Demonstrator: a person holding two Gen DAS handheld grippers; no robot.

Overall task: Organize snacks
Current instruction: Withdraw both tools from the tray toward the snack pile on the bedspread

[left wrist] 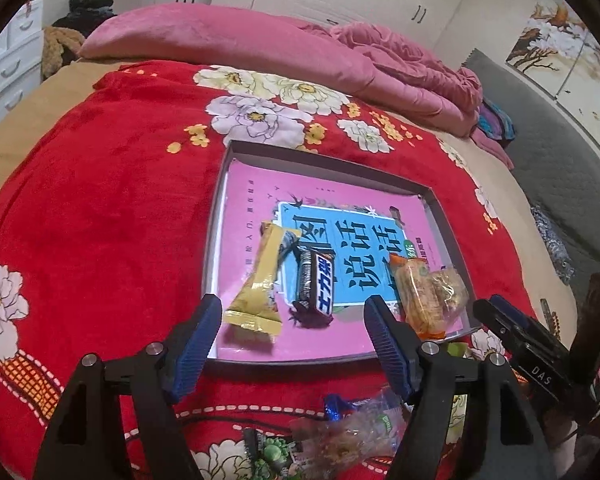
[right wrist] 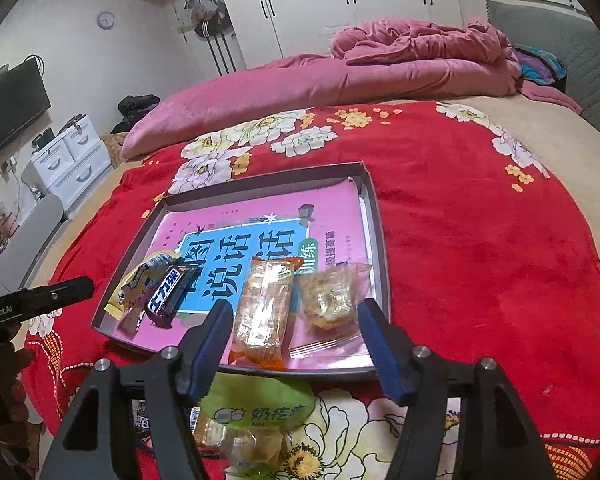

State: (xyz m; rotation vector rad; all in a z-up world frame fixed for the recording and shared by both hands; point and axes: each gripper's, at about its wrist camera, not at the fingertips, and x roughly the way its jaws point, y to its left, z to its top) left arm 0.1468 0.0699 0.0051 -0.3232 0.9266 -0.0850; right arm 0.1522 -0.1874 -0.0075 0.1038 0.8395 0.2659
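Red floral blanket (left wrist: 100,220) covers the bed, bearing a shallow box (right wrist: 376,240) of four snacks. Left tongs (left wrist: 294,320) and right tongs (right wrist: 296,322) hover parted, gripping nothing.

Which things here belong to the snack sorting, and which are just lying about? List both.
Job: yellow snack packet, dark chocolate bar, orange cracker pack, clear-wrapped biscuit, shallow box, loose snack pile.

Lying about: pink book, pink quilt, red blanket.
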